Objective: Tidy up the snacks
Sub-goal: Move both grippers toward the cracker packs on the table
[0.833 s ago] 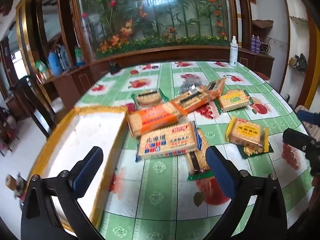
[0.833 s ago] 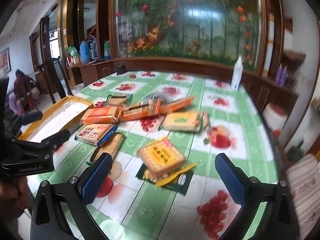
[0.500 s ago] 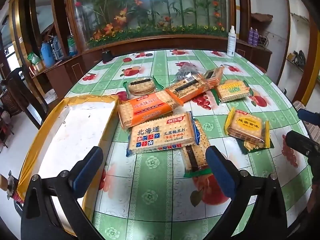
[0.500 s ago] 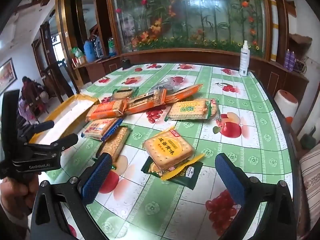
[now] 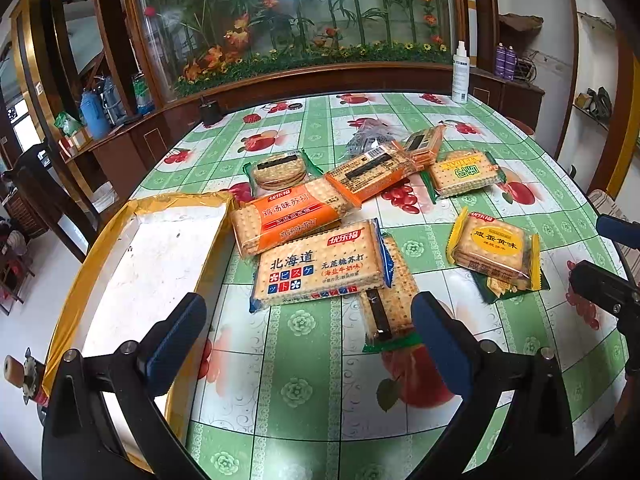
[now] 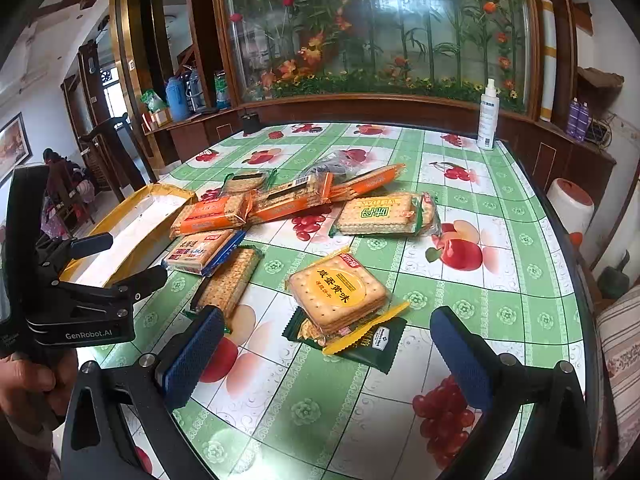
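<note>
Camera set-up: two fisheye views, one on each of my grippers, looking forward along the fingers.

My left view tilts down from the table's [image 5: 304,360] near edge, the white tray [image 5: 152,264] close at its left. My right view looks from further right, the yellow cracker pack [image 6: 338,292] close ahead. Both share the snack pile, the tray [image 6: 132,224] and the spray bottle [image 5: 460,74]; each glimpses my other gripper.

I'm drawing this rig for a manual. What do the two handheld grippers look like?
Both look alike: the left gripper and right gripper have black angular frames with silver screw heads, and flat blue textured pads on the jaws. In the right wrist view the left gripper's black body carries white "GenRobot.AI" lettering. No cables or sleeves show.
</note>
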Available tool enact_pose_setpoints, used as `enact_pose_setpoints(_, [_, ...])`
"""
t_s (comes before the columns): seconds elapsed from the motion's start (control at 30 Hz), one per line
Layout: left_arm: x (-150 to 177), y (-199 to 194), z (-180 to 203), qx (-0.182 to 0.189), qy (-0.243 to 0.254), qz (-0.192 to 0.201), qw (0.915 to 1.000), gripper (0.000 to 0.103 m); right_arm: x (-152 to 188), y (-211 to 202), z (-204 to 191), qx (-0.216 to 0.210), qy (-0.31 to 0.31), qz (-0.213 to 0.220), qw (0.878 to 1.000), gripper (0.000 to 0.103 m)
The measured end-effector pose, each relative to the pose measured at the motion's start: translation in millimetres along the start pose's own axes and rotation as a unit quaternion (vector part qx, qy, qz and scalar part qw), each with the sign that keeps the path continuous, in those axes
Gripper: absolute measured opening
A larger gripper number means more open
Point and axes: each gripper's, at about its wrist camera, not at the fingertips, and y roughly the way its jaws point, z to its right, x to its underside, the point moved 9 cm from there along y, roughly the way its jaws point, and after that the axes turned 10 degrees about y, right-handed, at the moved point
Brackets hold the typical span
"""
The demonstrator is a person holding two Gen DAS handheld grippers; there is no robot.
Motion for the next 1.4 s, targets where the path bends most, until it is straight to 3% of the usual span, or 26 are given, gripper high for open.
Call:
enact_pose_setpoints(0.57, [9,2,-4,0.012,-0.016,-0.009,0.9998,0.103,3,5,-14,-0.005,-0.016,-0.008,1.000,0.103])
enact_pose_setpoints(0.7, [25,16,6,0.067,-0.045,-0.036,0.9961,0.103,6,10,-13,-0.012,-0.021,-0.013,1.000,0.103])
enact_pose_setpoints(0.8, [27,29,23,0.127,-0.070,-0.057,0.9878,0.103,6,19,-13,-0.034,-0.026,-0.023,0.999,0.103])
enact_pose_setpoints(0.97, [21,42,38,0.168,-0.097,-0.076,0.9780,0.103,-2,39,-8,-0.037,-0.041,-0.044,0.998,0.103])
enact_pose_setpoints(1.07, [19,42,39,0.169,-0.099,-0.074,0.9778,0.103,-9,43,-5,-0.035,-0.049,-0.043,0.997,0.103])
enact_pose_setpoints(1.4, [17,41,31,0.122,-0.082,-0.064,0.9870,0.103,-20,40,5,-0.017,-0.055,-0.020,0.998,0.103])
